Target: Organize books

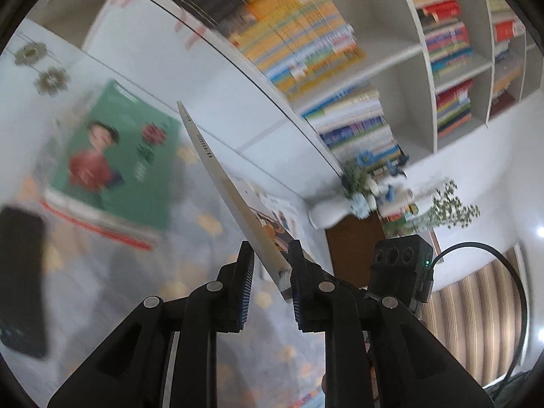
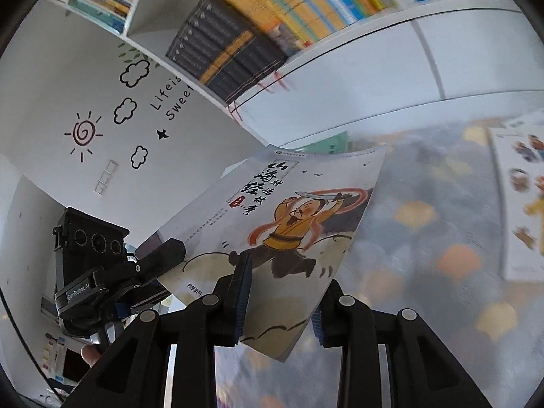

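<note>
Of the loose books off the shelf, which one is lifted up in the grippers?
The pale book with the sword-waving cartoon warrior, up between both hand-held grippers, right and left. The green-covered book lies flat on the patterned surface.

Left wrist view: mounted just behind the left claw [image 1: 270, 282], looking forward along its fingers, rolled hard sideways, close to the thin book [image 1: 234, 200] and facing the bookshelf [image 1: 401, 68]. Right wrist view: same mounting behind the right claw [image 2: 282, 292], tilted, close over the book cover [image 2: 282, 224]. Shared by both: that book, the shelf's dark and yellow spines, the patterned counter [image 2: 425, 238], each other's claw.
</note>
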A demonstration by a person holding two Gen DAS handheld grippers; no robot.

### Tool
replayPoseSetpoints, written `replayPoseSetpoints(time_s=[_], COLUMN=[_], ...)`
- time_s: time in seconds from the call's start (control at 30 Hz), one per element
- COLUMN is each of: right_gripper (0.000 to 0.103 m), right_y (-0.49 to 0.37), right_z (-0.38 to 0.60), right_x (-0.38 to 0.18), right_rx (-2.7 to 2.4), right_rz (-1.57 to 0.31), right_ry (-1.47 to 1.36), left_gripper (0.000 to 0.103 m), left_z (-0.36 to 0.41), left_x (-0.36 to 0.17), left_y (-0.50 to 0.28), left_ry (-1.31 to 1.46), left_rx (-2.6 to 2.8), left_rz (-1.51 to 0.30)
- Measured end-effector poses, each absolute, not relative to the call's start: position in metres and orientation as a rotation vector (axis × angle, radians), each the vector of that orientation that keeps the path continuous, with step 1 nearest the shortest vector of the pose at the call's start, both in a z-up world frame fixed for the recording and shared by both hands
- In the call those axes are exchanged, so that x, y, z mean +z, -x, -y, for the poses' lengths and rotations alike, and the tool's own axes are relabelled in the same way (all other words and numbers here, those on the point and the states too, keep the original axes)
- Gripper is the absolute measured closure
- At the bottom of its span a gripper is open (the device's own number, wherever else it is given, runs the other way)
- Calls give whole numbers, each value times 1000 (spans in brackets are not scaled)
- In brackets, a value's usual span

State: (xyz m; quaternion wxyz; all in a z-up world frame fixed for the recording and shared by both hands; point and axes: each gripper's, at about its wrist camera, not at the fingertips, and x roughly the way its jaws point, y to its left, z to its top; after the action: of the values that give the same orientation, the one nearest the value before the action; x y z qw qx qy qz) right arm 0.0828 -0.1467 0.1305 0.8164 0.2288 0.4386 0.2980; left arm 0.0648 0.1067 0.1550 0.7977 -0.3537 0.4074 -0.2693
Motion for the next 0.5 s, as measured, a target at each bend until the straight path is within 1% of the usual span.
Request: replayPoseSetpoints(time_s=[0.23, 0.37, 0.43, 0.5], right_gripper=[72, 72, 72, 72], right_y=[-146, -169, -181, -190], right_z=[85, 67, 62, 60], right_x=[99, 84, 79, 73], right_rx=[605, 572, 558, 548], right_rz=[-1021, -1049, -1058, -1069], right_ry=[-459, -406, -392, -395], left_gripper=[86, 86, 89, 89], left_z=[-161, -174, -179, -183], left_x=[114, 84, 71, 59], left_y=[-118, -138, -147, -155], left_ry=[783, 800, 819, 837], left_rx=[-529, -515, -511, -510], left_rz=[-915, -937, -949, -957])
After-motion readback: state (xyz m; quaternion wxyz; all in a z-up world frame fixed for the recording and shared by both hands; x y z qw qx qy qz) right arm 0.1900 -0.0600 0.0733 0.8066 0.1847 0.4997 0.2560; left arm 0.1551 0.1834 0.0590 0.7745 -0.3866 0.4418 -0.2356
